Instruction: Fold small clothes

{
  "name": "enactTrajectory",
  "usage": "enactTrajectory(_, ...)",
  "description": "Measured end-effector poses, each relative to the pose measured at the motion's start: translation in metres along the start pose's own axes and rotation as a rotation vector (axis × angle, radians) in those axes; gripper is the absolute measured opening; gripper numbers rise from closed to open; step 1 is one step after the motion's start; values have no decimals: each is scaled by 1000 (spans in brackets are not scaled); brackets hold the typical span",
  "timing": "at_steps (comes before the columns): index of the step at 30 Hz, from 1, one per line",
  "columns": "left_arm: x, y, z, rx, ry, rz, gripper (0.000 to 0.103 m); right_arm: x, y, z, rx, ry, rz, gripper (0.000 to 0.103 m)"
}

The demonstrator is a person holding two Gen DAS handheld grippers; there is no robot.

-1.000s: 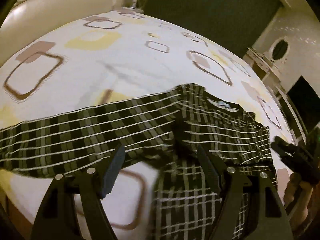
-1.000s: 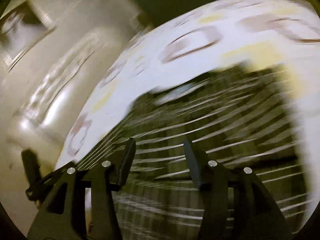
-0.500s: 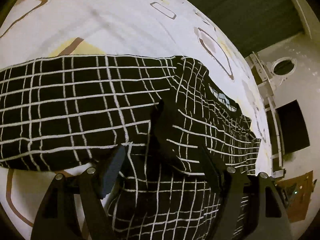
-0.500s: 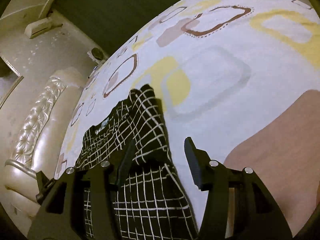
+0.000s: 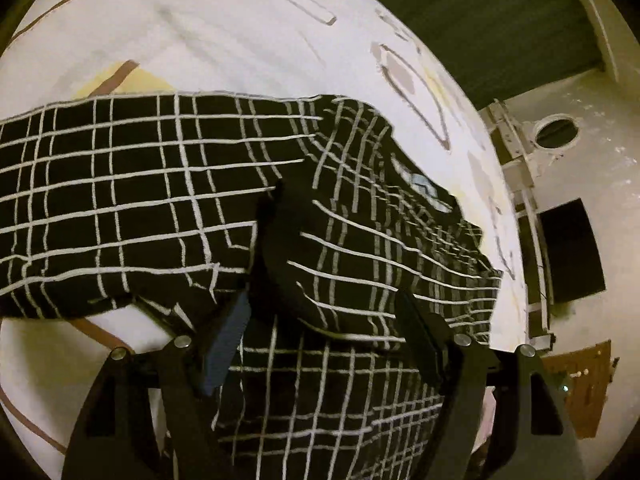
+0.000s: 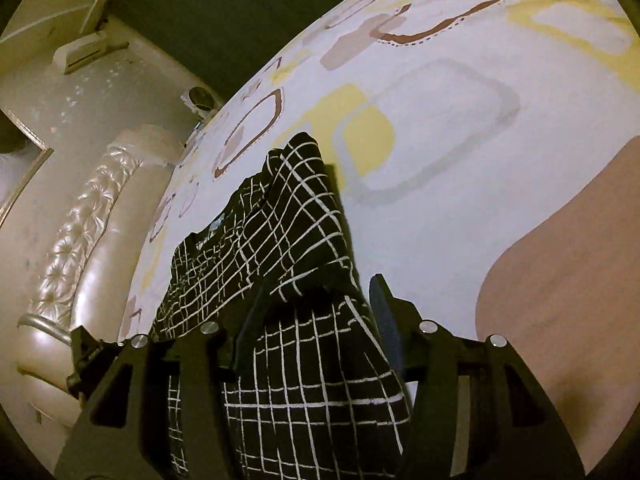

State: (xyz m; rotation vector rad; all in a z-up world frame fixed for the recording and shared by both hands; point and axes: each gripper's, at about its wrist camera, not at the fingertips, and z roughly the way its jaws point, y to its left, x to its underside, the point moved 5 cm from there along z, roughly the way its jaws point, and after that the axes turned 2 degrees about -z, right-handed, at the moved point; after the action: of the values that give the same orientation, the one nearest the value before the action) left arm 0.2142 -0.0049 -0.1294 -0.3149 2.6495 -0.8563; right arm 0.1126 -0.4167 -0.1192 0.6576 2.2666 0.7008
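A black shirt with a white grid pattern (image 5: 168, 200) lies spread on a bed with a patterned sheet (image 5: 224, 40). One sleeve stretches out to the left and the collar with a label (image 5: 424, 188) is at the right. My left gripper (image 5: 324, 336) is open, its fingers low over the shirt near the armpit. In the right wrist view the same shirt (image 6: 280, 232) lies bunched under my right gripper (image 6: 316, 320), which is open with cloth between and below its fingers.
A padded cream headboard (image 6: 80, 248) runs along the bed's left side in the right wrist view. A wall with a round hole (image 5: 556, 132) and a dark opening (image 5: 568, 256) lies beyond the bed's right edge. The wood floor (image 6: 560, 280) shows past the bed.
Both grippers have dropped closer to the shirt and the bed. The left wrist view now looks down at the sleeve and armpit; the right gripper has settled over the shirt's edge.
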Motion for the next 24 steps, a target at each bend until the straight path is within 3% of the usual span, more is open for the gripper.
enactTrajectory(4,-4,6,10,-4,-9,-22,73,-7,-5,-2,0,-9,14,52)
enactTrajectory(6,-5,5,10,-14,-21,-8,64,-14,-13,1,-5,-6,51,52)
enactTrajectory(8,-6,8,13,-97,-28,-3,20,-19,-19,8,-12,7,82,52)
enactTrajectory(9,-7,14,15,-159,-27,-20,15,-21,-21,13,-14,20,92,52)
enactTrajectory(15,-11,16,15,-146,-18,-46,14,-19,-15,44,-33,88,91,52)
enactTrajectory(16,-11,13,16,-163,-21,-21,14,-18,-12,48,-31,96,74,46)
enactTrajectory(17,-10,10,16,-182,-24,5,14,-18,-7,53,-24,111,45,17)
enactTrajectory(18,-10,9,17,-190,-28,16,14,-17,-4,59,1,139,10,11)
enactTrajectory(21,-9,5,16,-198,-36,37,13,-20,-6,57,59,125,-35,9)
enactTrajectory(24,-10,2,19,-182,-29,41,14,-21,-31,44,21,79,79,9)
